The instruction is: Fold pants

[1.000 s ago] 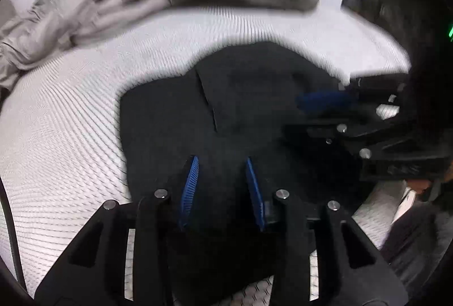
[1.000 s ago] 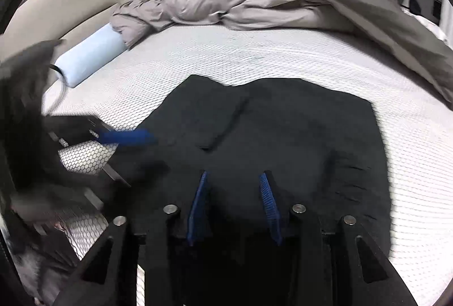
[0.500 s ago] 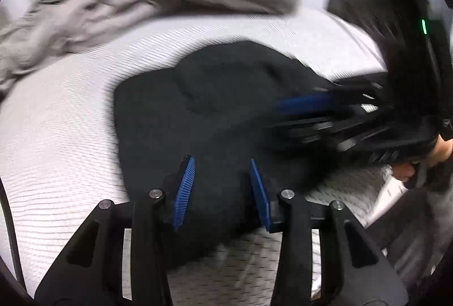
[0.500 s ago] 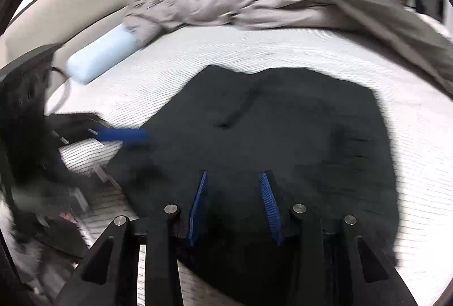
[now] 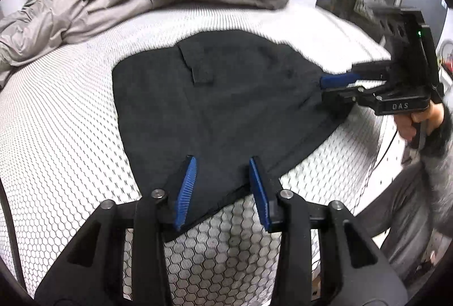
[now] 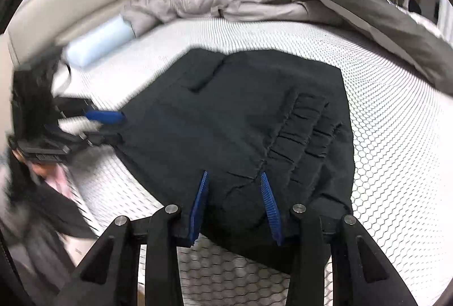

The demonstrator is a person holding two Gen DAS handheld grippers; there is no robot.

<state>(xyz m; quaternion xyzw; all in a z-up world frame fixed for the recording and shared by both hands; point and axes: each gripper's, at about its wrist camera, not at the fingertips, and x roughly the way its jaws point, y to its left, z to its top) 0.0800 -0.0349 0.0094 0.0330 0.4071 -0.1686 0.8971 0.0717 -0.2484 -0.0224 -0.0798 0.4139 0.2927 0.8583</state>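
Black pants point(image 5: 226, 96) are laid folded and flat on a white mesh-covered mattress point(image 5: 56, 136), near its front edge, a flap pocket facing up, gathered pleats along one side.

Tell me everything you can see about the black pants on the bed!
The black pants are folded into a flat, wide bundle of soft, matte cloth lying on the white honeycomb mattress. A flap like a pocket shows on top, and gathered pleats run along one edge. The near edge sits between the blue fingers of the left gripper and of the right gripper. The pads don't visibly squeeze it. The grey bedding behind lies apart from it.
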